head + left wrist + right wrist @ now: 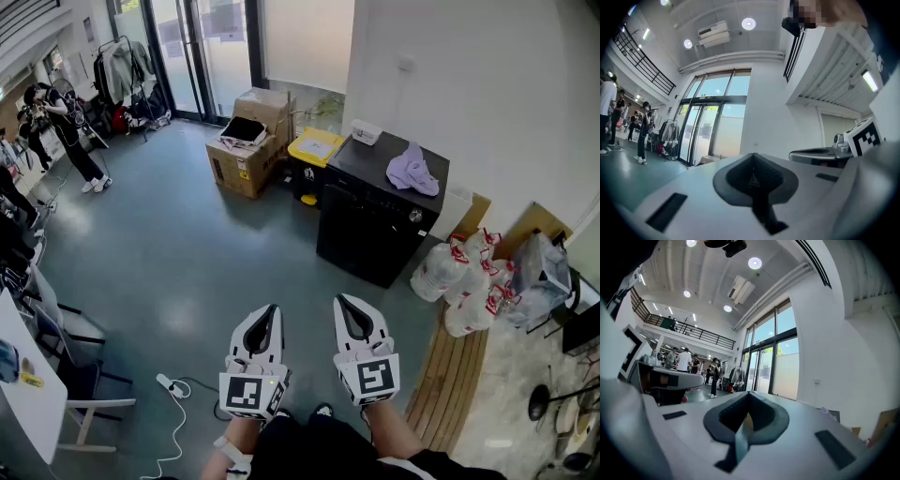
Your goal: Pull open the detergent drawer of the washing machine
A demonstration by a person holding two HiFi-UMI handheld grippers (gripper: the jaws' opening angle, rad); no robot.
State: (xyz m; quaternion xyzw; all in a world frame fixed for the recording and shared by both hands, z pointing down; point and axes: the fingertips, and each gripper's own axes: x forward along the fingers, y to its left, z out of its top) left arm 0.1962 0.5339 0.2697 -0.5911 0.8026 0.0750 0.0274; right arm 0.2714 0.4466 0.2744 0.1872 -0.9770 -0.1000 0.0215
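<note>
Left claw point(269, 313) and right claw point(346, 304): side by side at lower centre of the head view, tips pointing away over the grey floor point(178, 253), apart from each other and from everything else. Forearms cut off by the bottom edge.

Left gripper view: left claw point(753, 178) fully closed, dark pads pressed together, nothing gripped. Beyond it, glass doors point(710, 126) and people point(644, 131), small and far. Right claw point(825, 157) side-on at the right, partly lost in the lens rim.

Right gripper view: right claw point(746, 420) likewise closed and empty. Left claw point(665, 380) at the left edge, blurred.

Washing machine point(370, 230): black, against the white wall, well ahead of both claws, untouched. Front in shadow, with one knob point(415, 216) visible near the upper right corner. Drawer not distinguishable on the dark front, so whether it is pulled out or pushed in cannot be told. Lilac cloth point(412, 171) and white box point(364, 132) on top.

Beside the machine: yellow-lidded bin point(314, 148) and cartons point(248, 141) to the left; white bags point(464, 277) with red handles to the right, touching one another. Chair point(80, 375) at lower left, partly hidden by a white surface point(28, 384). Cable point(178, 412) on the floor near the left claw.
</note>
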